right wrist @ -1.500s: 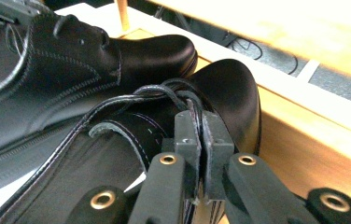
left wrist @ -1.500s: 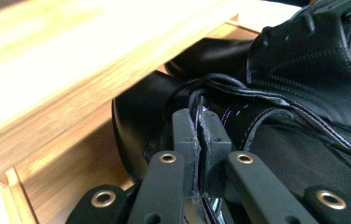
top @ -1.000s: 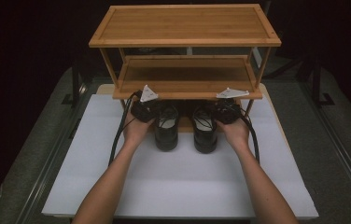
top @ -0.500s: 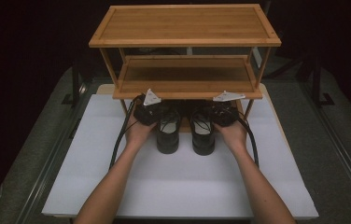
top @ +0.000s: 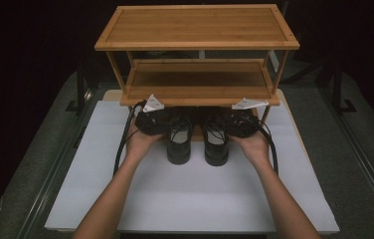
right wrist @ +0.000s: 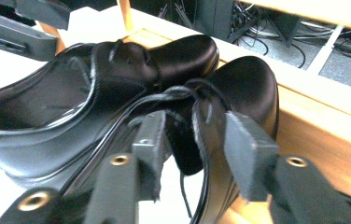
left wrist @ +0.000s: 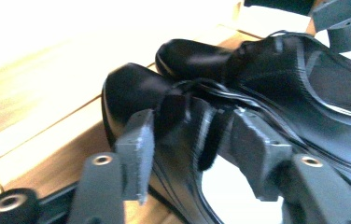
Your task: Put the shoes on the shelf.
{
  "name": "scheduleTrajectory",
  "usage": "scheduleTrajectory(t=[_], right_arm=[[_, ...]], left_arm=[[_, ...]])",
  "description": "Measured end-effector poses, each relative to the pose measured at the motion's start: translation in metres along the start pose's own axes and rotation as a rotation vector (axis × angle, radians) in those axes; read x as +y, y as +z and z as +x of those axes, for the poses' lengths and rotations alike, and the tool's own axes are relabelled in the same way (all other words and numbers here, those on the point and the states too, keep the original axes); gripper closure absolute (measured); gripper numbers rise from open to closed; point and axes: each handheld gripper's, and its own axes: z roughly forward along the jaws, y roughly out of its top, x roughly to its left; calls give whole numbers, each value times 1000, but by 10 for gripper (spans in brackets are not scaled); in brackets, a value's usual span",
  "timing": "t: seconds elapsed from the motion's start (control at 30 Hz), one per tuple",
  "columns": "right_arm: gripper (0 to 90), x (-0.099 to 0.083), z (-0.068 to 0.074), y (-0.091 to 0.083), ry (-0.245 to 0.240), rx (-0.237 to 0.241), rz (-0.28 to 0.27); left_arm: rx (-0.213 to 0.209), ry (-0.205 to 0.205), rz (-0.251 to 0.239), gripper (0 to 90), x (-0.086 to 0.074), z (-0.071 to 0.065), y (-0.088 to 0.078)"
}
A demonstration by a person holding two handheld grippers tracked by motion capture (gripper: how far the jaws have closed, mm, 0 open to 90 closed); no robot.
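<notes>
Two black shoes sit side by side with their toes tucked under the lowest shelf of the rack (top: 197, 94), heels out on the white mat (top: 190, 199). The left gripper (top: 167, 122) is at the throat of the left shoe (top: 179, 144); the right gripper (top: 225, 123) is at the throat of the right shoe (top: 215, 145).

Both sets of jaws have just been opening. In the left gripper view the shoe's side wall and tongue lie between the pads (left wrist: 138, 151), with a gap showing on either side. In the right gripper view the collar edge and lace of that shoe stand between the pads (right wrist: 246, 149), again apparently clear, though blur makes the last bit of contact hard to rule out. So both claws read as parted and letting go, holding nothing.

This looks like the release step: the pair is set in place under the rack and the grip is being given up.

Next, each hand should draw straight back toward the person, lifting a little so the pads do not snag a lace or drag the shoe out of line.
</notes>
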Motion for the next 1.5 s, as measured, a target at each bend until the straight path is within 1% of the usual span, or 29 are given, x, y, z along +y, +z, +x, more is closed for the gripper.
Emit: scheduleTrajectory(t=[0.07,0.1,0.17,0.2,0.27,0.33,0.43,0.47,0.53,0.57,0.67,0.73,0.77,0.87,0.97,1.0,1.1,1.13,1.27,1.33,1.37,1.47,1.5], right_arm=[[503,-3,1,-8,2,9,-2],[481,-5,2,-12,9,15,-3],[446,-11,2,-20,20,34,-4],[428,-14,3,-25,23,36,-2],[397,-20,4,-33,16,42,1],[372,-27,6,-40,5,36,2],[340,-37,8,-48,6,39,13],[328,-41,7,-50,10,41,20],[311,-48,7,-54,31,51,30],[300,-52,7,-55,34,52,33],[269,-64,8,-54,33,58,56],[261,-72,8,-51,33,71,70],[242,-75,9,-49,30,78,81],[227,-84,11,-42,13,94,95],[191,-90,12,-33,7,107,134],[190,-91,12,-30,5,108,146],[180,-94,12,-22,4,119,155],[174,-95,12,-19,-7,120,153],[162,-97,15,-7,-32,131,167],[162,-98,16,-2,-34,129,175],[161,-98,16,0,-38,130,174],[161,-98,19,5,-41,140,169],[152,-98,21,7,-43,141,169]], left_arm=[[-17,-2,7,405,-4,-2,-9],[-27,-11,5,376,-6,-3,-13],[-41,-11,13,342,-13,-5,-22],[-48,-15,10,322,-16,-7,-26],[-59,-14,11,289,-23,-10,-34],[-68,-9,13,271,-30,-14,-41],[-81,8,22,244,-40,-18,-46],[-77,15,22,236,-43,-20,-47],[-80,10,21,223,-49,-21,-48],[-86,7,25,212,-53,-22,-47],[-98,14,53,185,-61,-26,-42],[-106,14,78,169,-67,-28,-36],[-111,13,86,165,-70,-29,-33],[-116,28,122,162,-77,-32,-22],[-121,39,152,139,-82,-35,-11],[-120,50,168,128,-83,-35,-8],[-115,61,191,100,-87,-36,2],[-114,63,196,99,-88,-35,4],[-123,63,189,84,-92,-33,11],[-134,67,175,82,-93,-32,15],[-142,70,168,82,-93,-33,16],[-154,91,171,83,-91,-36,21],[-150,91,173,83,-90,-37,22]])
